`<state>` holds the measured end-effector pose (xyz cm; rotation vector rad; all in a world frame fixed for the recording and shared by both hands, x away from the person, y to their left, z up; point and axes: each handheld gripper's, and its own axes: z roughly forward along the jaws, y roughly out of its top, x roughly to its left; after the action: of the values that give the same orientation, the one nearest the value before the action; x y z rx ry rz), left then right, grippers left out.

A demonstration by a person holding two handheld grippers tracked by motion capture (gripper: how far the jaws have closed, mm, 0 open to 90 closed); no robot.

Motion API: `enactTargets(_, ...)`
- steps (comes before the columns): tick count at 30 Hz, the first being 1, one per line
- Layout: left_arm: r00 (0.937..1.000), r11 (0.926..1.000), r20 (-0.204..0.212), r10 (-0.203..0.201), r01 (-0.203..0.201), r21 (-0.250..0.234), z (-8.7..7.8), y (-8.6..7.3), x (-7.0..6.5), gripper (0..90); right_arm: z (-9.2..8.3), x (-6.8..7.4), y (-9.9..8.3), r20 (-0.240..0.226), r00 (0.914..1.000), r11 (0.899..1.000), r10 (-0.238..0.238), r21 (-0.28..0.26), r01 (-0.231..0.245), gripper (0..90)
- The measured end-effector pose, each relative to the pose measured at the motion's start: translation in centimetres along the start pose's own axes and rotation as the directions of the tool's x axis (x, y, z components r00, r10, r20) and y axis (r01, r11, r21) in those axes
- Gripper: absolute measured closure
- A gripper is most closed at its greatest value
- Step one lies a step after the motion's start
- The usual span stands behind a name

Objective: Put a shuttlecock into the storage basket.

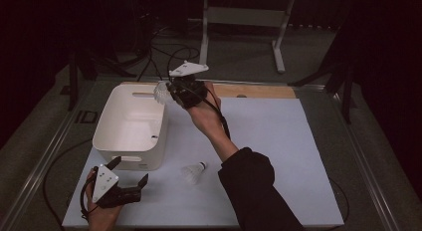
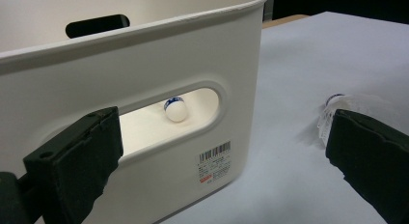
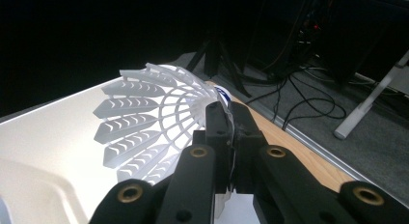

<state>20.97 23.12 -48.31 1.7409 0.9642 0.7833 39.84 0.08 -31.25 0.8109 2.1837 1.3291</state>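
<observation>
1. High view: your right arm, in a dark sleeve, reaches forward and left across the white table mat [image 1: 278, 141]. The right gripper [image 1: 174, 90] is raised over the far right corner of the white storage bin [image 1: 130, 125], its grey three-cornered plate on top.
2. Same view: that claw pinches a white shuttlecock [image 1: 161, 91], whose skirt fans out to the left above the bin's rim.
3. Same view: your left hand [image 1: 102, 211] rests low at the mat's near left corner, just in front of the bin. The left gripper [image 1: 142, 183] points right, jaws apart with nothing between them.
4. Same view, count: two shuttlecocks show here, the held one and a second shuttlecock [image 1: 194, 172] lying on its side on the mat, just right of the bin's near corner. One bin, two grippers.
5. Left gripper view: the two black jaws stand wide. Between them are the bin's near wall, its handle slot and a barcode label [image 2: 214, 162]. Through the slot you see a white cork [image 2: 174, 109] with a blue band inside the bin, probably a third shuttlecock; its skirt is hidden.
6. Right gripper view: the jaws are closed narrow on the held shuttlecock near its cork, with the slotted plastic skirt spreading up and left. Cables [image 3: 299, 101] lie on the floor beyond the table edge.
</observation>
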Motion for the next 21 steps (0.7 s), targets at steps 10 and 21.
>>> enactTargets(10, 1.0000, 1.0000, -0.001, 0.001, -0.001, -0.001, 0.0, 0.0, 0.0, 0.2, 0.2, 0.8, 0.4, -0.031, 0.9995, 1.000, -0.002, -0.009, 0.001, 88.5)
enactTargets(21, 1.0000, 1.0000, -0.001, 0.003, -0.003, -0.001, 0.0, 0.0, 0.0, 0.2, 0.3, 1.6, 0.7, -0.056, 0.9984, 1.000, -0.003, -0.018, 0.002, 88.5)
